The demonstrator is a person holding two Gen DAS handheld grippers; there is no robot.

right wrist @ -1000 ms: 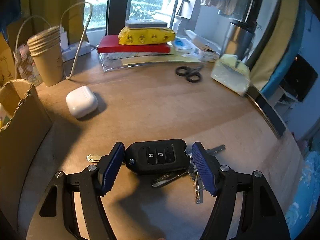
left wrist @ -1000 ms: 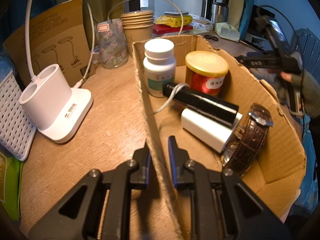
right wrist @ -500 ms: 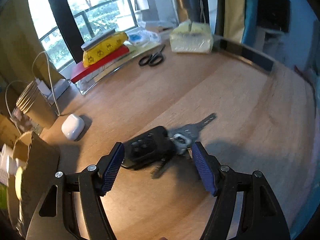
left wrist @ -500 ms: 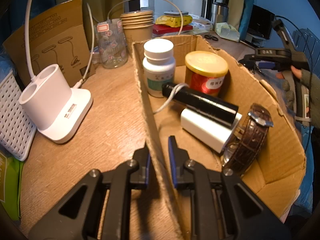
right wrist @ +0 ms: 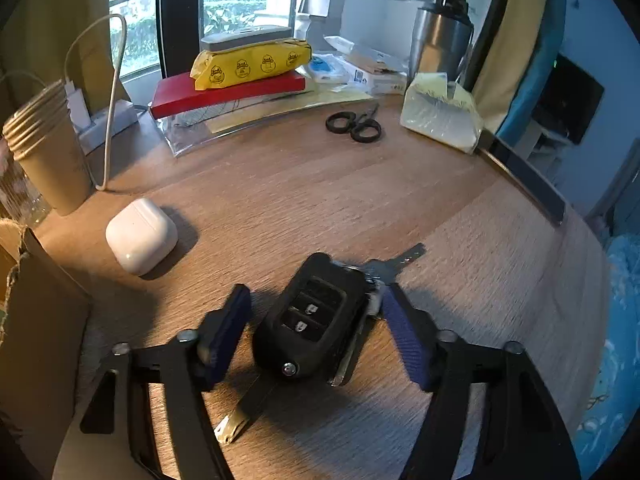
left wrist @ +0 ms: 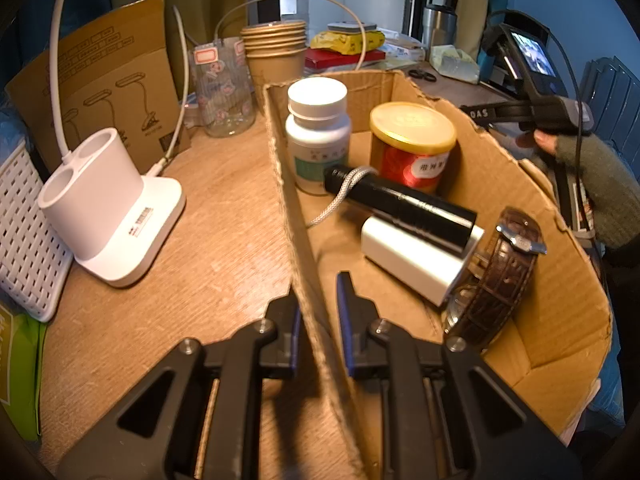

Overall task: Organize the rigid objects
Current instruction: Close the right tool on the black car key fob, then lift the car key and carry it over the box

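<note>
My left gripper (left wrist: 318,296) is shut on the left wall of the cardboard box (left wrist: 280,168), one finger on each side. Inside the box are a white pill bottle (left wrist: 318,136), a red tin with a gold lid (left wrist: 412,144), a black flashlight (left wrist: 404,208) lying on a white block (left wrist: 416,264), and a brown leather watch (left wrist: 500,276). My right gripper (right wrist: 316,296) straddles a black car key fob (right wrist: 316,316) with a bunch of keys (right wrist: 392,268) on the wooden table. Its jaws are closing, with a small gap left at the left pad. A white earbud case (right wrist: 140,236) lies to the left.
Paper cups (right wrist: 44,152), scissors (right wrist: 354,126), a red book under a yellow pack (right wrist: 228,88), a tissue pack (right wrist: 440,120) and a steel tumbler (right wrist: 440,44) line the back. A white lamp base (left wrist: 112,208), white basket (left wrist: 24,232) and glass jar (left wrist: 224,92) stand left of the box.
The right gripper swung and rolled, then settled over the fob, which now lies lengthwise between narrower jaws. The left gripper and the box have not moved.
</note>
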